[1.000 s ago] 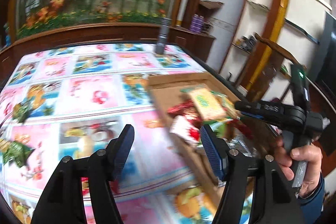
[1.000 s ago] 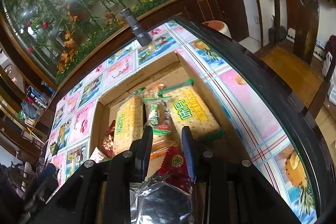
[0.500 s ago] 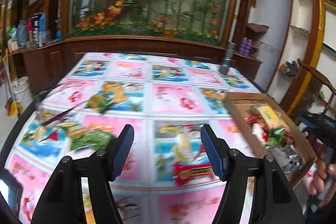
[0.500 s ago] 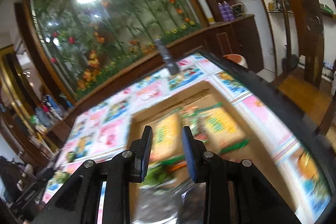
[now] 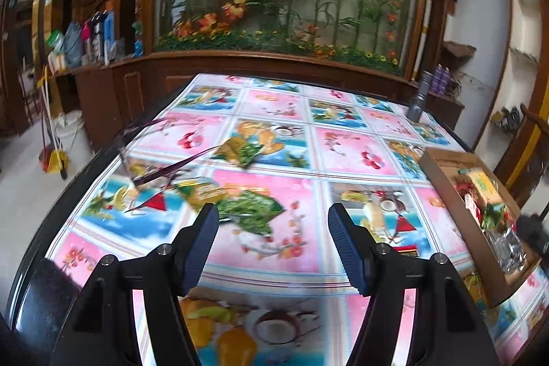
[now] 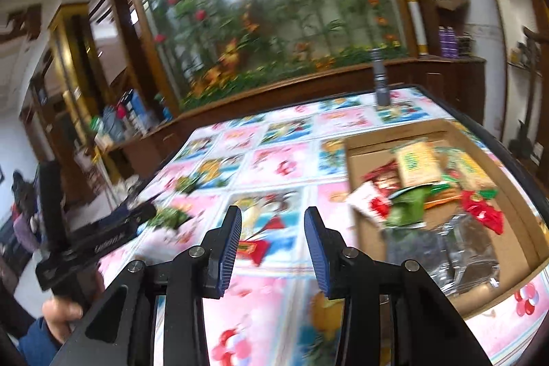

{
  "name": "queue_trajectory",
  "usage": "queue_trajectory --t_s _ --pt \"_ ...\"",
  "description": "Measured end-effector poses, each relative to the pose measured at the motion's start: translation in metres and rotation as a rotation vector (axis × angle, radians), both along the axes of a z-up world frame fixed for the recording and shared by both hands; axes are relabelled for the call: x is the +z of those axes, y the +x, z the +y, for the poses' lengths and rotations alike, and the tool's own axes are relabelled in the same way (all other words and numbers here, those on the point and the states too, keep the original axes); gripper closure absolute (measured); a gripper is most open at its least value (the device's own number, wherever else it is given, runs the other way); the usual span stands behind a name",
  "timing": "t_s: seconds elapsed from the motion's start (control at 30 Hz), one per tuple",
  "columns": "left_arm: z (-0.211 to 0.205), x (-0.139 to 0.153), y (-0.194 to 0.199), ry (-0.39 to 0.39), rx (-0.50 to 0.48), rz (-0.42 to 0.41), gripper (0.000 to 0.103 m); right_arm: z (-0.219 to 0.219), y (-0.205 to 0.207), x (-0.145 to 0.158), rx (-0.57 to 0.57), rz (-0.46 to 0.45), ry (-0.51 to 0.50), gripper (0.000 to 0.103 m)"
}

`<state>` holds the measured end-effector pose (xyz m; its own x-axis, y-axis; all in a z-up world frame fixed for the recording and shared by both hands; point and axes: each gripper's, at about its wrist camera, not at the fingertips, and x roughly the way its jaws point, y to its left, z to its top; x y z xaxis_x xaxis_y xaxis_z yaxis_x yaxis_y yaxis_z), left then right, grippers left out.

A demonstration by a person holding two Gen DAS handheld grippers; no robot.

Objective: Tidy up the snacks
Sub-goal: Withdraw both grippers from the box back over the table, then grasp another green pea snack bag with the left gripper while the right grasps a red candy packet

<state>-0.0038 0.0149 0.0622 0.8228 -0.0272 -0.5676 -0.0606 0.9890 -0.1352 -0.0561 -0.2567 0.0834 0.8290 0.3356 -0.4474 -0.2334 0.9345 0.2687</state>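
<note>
The table (image 5: pixel 343 146) has a dark rim and is covered with a glossy cloth printed in pink and blue fruit squares. Directly on it lie two green-and-yellow snack packets (image 5: pixel 240 150) (image 5: pixel 247 208) (one farther back, one nearer), a small red packet (image 6: pixel 252 249), a cardboard box (image 6: pixel 374 239) of snacks at the right edge — and an upright dark cylinder (image 5: pixel 417 102) at the far right corner.
</note>
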Motion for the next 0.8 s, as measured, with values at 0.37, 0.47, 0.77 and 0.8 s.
queue_trajectory --t_s 0.37,0.47,0.77,0.8 --pt "0.061 -0.013 0.013 -0.224 0.068 0.097 0.038 0.042 0.087 -0.028 0.13 0.283 0.031 0.051" --pt "0.068 -0.01 0.012 -0.212 0.078 0.085 0.038 0.052 0.117 -0.048 0.138 0.367 0.009 0.051" --pt "0.079 -0.017 0.023 -0.27 0.055 0.135 0.038 0.073 0.116 -0.072 0.405 0.434 -0.044 0.051" --pt "0.078 -0.016 0.022 -0.261 0.06 0.131 0.038 0.078 0.111 -0.071 0.436 0.415 -0.084 0.051"
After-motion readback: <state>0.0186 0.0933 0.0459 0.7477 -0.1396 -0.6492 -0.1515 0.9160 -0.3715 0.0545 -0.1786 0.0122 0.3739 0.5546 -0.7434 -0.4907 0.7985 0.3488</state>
